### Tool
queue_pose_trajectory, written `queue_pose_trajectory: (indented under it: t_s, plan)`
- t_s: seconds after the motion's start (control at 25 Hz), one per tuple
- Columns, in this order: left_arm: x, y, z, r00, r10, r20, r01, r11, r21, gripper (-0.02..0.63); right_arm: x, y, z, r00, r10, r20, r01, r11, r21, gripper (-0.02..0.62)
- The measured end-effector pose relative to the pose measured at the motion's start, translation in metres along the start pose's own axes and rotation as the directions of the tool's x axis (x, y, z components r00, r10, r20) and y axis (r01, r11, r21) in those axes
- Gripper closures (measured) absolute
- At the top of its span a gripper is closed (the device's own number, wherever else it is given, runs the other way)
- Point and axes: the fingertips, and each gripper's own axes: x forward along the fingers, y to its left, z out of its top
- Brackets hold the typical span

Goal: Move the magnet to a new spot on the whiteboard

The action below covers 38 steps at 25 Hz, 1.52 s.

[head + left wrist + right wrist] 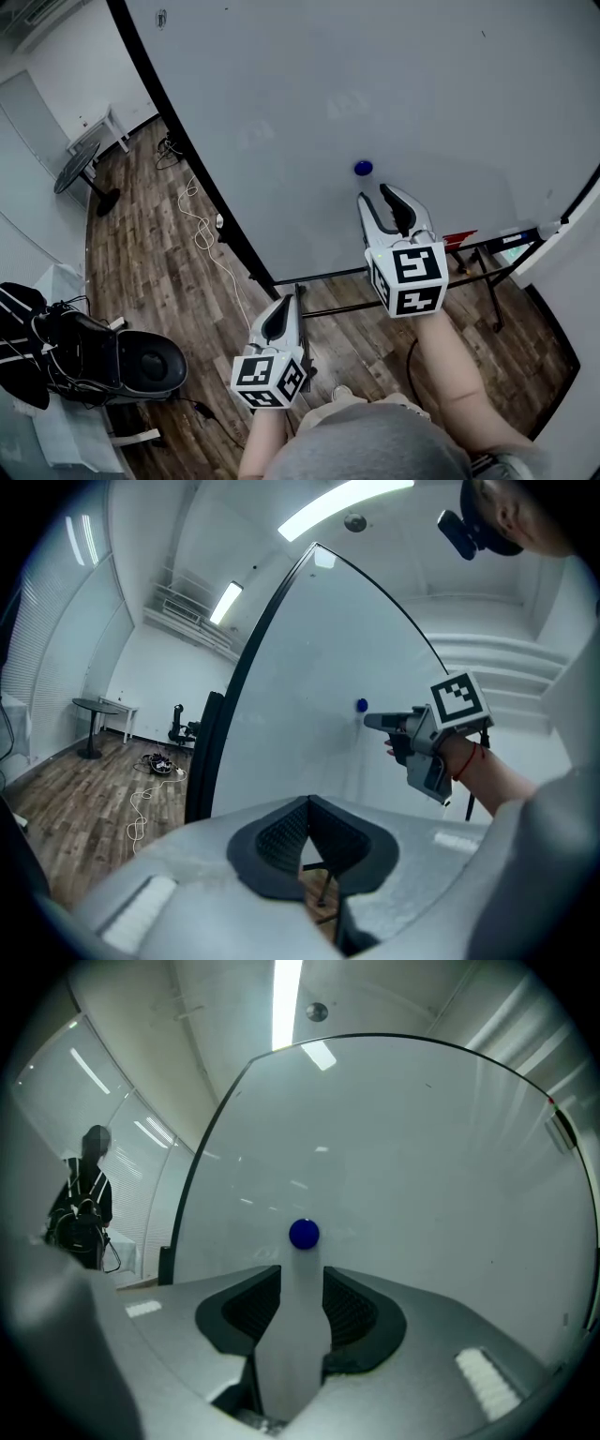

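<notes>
In the head view, a black chair (127, 364) sits at the lower left of the frame. Above it, wood-plank floor (150, 262) runs toward the upper left, where a round dark desk (75, 167) and a small white desk (101, 127) stand by the wall. A white cable (202, 234) trails across the planks beside the board's black edge.

Left of centre and low in the frame, the left tool (284, 305) is held out over the floor. It is clenched and empty: its own view shows the dark pads meeting at their tips with nothing between them.

The whiteboard (394, 84) fills the upper middle and right of the head view. It is a pale, blank surface in a thin black frame. The blue round magnet (363, 168) sticks to its lower part, a little right of centre.

Just below the magnet, and apart from it, the right tool (374, 195) points at the board. It is released, its pads standing apart with only bare board showing through the gap. In the right gripper view the magnet sits at the middle of the frame, above that gap and beyond the fingertips.

Further right, a small red item (459, 238) lies at the board's bottom edge, above the black stand legs (487, 281). A ceiling light strip (286, 997) crosses the top of the right gripper view, and a person with a backpack (82, 1199) stands at its far left.
</notes>
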Motion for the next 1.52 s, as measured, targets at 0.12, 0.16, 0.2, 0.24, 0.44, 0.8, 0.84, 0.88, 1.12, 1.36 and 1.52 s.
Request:
queue_pose_trajectory:
  t_s: [0.12,0.16,0.2,0.24,0.44,0.8,0.84,0.88,1.12,1.36,1.52]
  plan:
    - [-0.002,-0.015,-0.006,1.000,0.002,-0.007,-0.002,1.000,0.008,0.603,-0.020,-0.001,-0.017,0.999,0.049,-0.017,-0.049,0.999,0.022,0.463]
    - [-0.003,-0.022,-0.009,1.000,0.003,-0.010,-0.002,1.000,0.011,0.603,-0.029,-0.003,-0.023,0.998,0.057,-0.020,-0.056,0.998,0.034,0.470]
    - [-0.004,-0.028,-0.012,1.000,0.003,-0.012,-0.003,1.000,0.013,0.603,-0.038,-0.005,-0.030,0.998,0.057,-0.023,-0.056,0.997,0.044,0.484]
    - [-0.006,-0.034,-0.014,1.000,0.004,-0.012,-0.004,1.000,0.013,0.603,-0.048,-0.008,-0.037,0.998,0.056,-0.026,-0.054,0.997,0.051,0.504]
    - [-0.021,-0.064,-0.021,1.000,0.012,-0.002,-0.012,1.000,0.000,0.603,-0.095,-0.009,-0.055,0.995,0.084,-0.049,-0.081,0.995,0.053,0.557]
    - [-0.054,-0.126,-0.043,1.000,0.025,0.006,-0.025,1.000,0.005,0.603,-0.183,-0.029,-0.078,0.990,0.124,-0.069,-0.119,0.990,0.081,0.594]
    - [-0.059,-0.132,-0.046,1.000,0.026,0.009,-0.027,1.000,0.005,0.603,-0.192,-0.031,-0.083,0.989,0.128,-0.075,-0.121,0.989,0.089,0.594]
    - [-0.065,-0.138,-0.048,1.000,0.029,0.012,-0.029,1.000,0.004,0.603,-0.202,-0.032,-0.087,0.988,0.133,-0.081,-0.125,0.987,0.097,0.594]
    - [-0.099,-0.170,-0.068,0.999,0.050,0.009,-0.050,0.999,0.002,0.603,-0.257,-0.028,-0.116,0.975,0.183,-0.127,-0.169,0.979,0.117,0.594]
    - [-0.129,-0.200,-0.086,0.999,0.034,0.008,-0.034,0.999,0.013,0.603,-0.305,-0.019,-0.130,0.969,0.209,-0.134,-0.194,0.974,0.116,0.594]
    - [-0.144,-0.217,-0.097,1.000,0.031,0.002,-0.031,0.999,0.012,0.603,-0.329,-0.017,-0.133,0.968,0.214,-0.129,-0.197,0.972,0.130,0.594]
